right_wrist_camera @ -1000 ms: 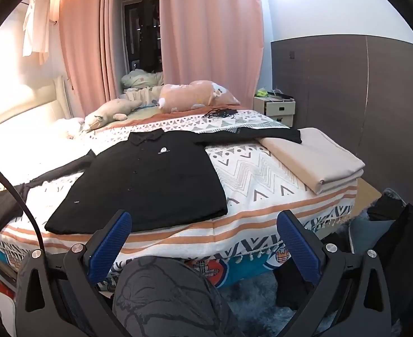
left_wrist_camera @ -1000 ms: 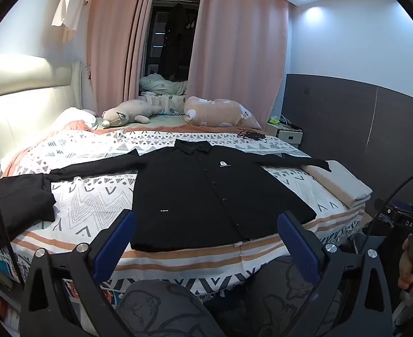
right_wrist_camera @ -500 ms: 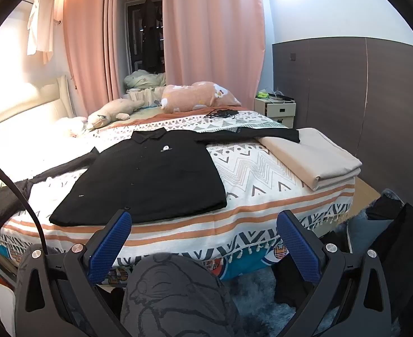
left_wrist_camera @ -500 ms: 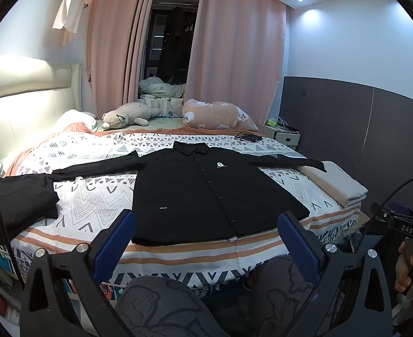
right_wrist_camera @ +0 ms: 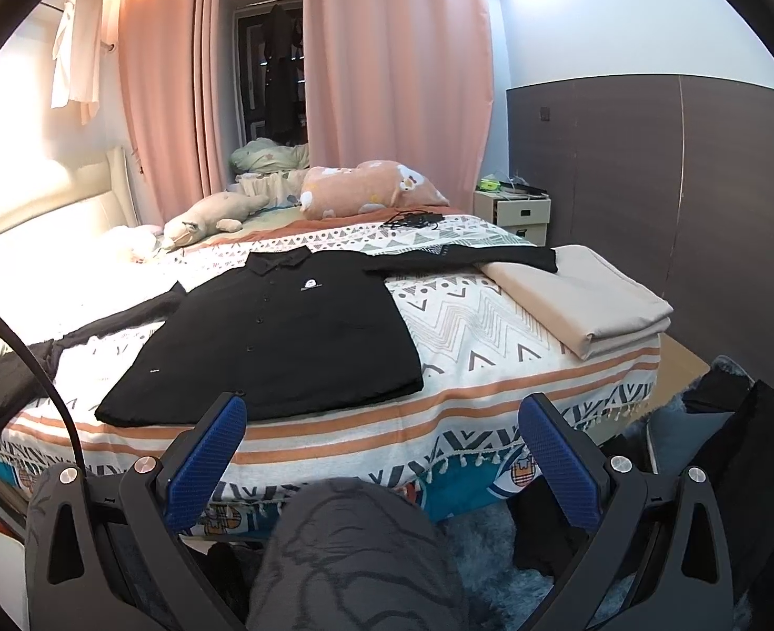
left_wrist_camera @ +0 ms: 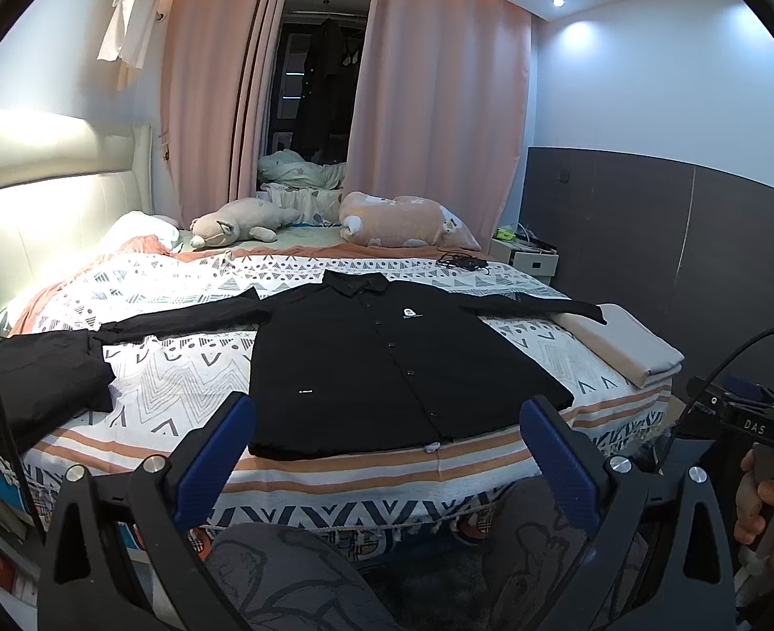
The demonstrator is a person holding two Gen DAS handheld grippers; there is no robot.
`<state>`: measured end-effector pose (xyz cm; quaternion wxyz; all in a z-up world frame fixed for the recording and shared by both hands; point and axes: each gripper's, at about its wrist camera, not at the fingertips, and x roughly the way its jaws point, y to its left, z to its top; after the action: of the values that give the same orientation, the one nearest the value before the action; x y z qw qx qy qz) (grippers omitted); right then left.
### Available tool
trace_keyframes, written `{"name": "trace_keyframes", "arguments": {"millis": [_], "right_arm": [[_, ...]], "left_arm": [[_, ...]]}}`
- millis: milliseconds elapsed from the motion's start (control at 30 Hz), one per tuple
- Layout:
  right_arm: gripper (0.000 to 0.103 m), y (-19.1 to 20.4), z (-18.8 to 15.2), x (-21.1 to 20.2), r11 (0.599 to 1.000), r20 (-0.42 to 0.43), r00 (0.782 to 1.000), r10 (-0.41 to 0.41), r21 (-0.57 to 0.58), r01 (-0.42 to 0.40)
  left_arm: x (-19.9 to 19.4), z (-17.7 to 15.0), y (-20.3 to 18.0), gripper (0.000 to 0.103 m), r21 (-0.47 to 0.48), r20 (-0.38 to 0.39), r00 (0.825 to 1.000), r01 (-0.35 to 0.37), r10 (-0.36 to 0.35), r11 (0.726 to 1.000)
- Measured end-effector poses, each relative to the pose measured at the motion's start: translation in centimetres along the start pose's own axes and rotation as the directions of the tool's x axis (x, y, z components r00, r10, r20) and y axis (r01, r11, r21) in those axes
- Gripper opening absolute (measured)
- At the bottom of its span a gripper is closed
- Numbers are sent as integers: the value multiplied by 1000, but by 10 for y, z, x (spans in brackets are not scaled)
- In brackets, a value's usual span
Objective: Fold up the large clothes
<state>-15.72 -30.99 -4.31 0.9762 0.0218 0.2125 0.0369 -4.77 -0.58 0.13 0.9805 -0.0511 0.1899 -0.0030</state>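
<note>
Pulled back from the bed [left_wrist_camera: 439,468] since a second ago, both views now wider. Left gripper [left_wrist_camera: 387,457] and right gripper [right_wrist_camera: 381,447] spread wide, holding nothing. Black shirt [left_wrist_camera: 387,368] flat on the bedspread, sleeves outstretched, beyond the fingertips, untouched.

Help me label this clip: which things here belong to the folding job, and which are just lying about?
Job: black shirt spread flat on the bed; left claw and right claw, both open, empty.

Lying about: beige sheet, plush toy, pink pillow, cables, nightstand.
</note>
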Motion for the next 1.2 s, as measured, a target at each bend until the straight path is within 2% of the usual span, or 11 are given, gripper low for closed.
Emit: {"name": "trace_keyframes", "arguments": {"millis": [433, 1200], "right_arm": [[103, 1, -4, 1, 1000, 1, 1000, 24, -5, -24], [103, -4, -10, -17, 1000, 33, 999, 3, 4, -3]], "left_arm": [[-8, 2, 7, 103, -26, 25, 1000, 17, -16, 1000], [-16, 3, 0, 103, -4, 30, 999, 40, -39, 999]]}}
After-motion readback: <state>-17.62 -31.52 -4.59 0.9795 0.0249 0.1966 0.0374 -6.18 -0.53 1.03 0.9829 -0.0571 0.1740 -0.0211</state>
